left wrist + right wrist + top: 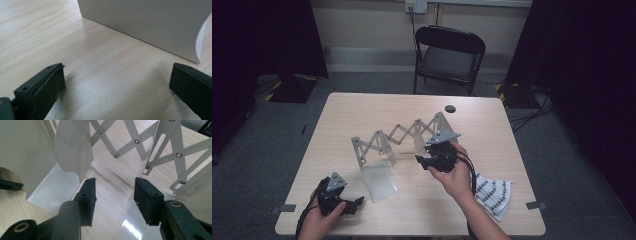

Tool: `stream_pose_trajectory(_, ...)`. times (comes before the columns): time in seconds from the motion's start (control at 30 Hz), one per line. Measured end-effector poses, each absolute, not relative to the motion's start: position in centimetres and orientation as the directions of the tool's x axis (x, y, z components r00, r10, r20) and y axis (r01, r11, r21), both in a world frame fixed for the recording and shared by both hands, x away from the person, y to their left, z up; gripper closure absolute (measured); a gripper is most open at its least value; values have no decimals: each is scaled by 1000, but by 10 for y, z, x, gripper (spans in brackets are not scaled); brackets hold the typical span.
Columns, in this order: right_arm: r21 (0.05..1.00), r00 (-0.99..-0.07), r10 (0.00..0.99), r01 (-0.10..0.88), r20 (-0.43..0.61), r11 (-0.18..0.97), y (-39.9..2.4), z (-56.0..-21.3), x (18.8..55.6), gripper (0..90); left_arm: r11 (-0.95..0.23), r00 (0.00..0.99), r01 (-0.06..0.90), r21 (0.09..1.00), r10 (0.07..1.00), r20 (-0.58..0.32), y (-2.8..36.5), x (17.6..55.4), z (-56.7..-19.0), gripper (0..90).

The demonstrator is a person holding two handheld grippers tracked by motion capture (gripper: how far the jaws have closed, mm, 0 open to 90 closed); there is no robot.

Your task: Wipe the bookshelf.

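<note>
we take the expandable metal book rack (399,137) as our landmark: it stands about the middle of the desk (362,107), its scissor lattice stretched from a lower end plate on the left to a taller end plate on the right.

the right tongs (423,161) sit just in front of the rack's right end, held in the right hand (454,175), with the grey plate on top almost against the right end plate. in the right gripper view we see the right tongs (113,192) with both pads parted and nothing between them but bare desk; the rack's lattice (135,142) crosses just beyond the tips, a curved end plate (72,150) stands just left of the left pad, and a shiny base plate (135,222) lies under the right pad. whether that pad touches the plate we cannot tell.

the left tongs (357,202) rest near the desk's front edge, in front of and left of the rack's flat foot plate (379,180), held in the left hand (319,220). in the left gripper view the left tongs (117,80) stand wide apart over bare wood, with the rack's pale plate (150,22) lying ahead of the tips, apart from them.

a patterned cloth (493,194) lies to the right of the rack, near the desk's front right corner, beside the right forearm.
</note>
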State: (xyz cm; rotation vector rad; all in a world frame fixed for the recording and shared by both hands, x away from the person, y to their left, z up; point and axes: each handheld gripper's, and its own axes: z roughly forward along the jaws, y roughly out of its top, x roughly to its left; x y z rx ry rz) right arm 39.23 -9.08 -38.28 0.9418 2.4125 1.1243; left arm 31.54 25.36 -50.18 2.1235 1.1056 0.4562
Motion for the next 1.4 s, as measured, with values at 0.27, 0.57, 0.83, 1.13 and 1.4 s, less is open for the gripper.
stream_pose_trajectory(0.27, 758, -730, 684, 436, -18, 485, -96, -384, 388, 509, -401, 577, 574, 714, 817, -6, 254, 316, -502, 0)
stream_pose_trajectory(0.57, 759, -704, 710, 452, -18, 468, -107, -383, 390, 509, -400, 577, 574, 714, 817, -6, 254, 316, -502, 0)
stream_pose_trajectory(0.83, 755, -693, 721, 469, -6, 457, -98, -387, 409, 546, -400, 577, 574, 714, 817, -6, 254, 316, -502, 0)
stream_pose_trajectory(1.13, 746, -688, 725, 484, 2, 457, -82, -393, 426, 628, -402, 578, 574, 713, 816, -6, 254, 316, -502, 0)
stream_pose_trajectory(1.4, 731, -662, 749, 514, 6, 449, -72, -400, 438, 689, -405, 583, 572, 714, 813, -6, 254, 316, -502, 0)
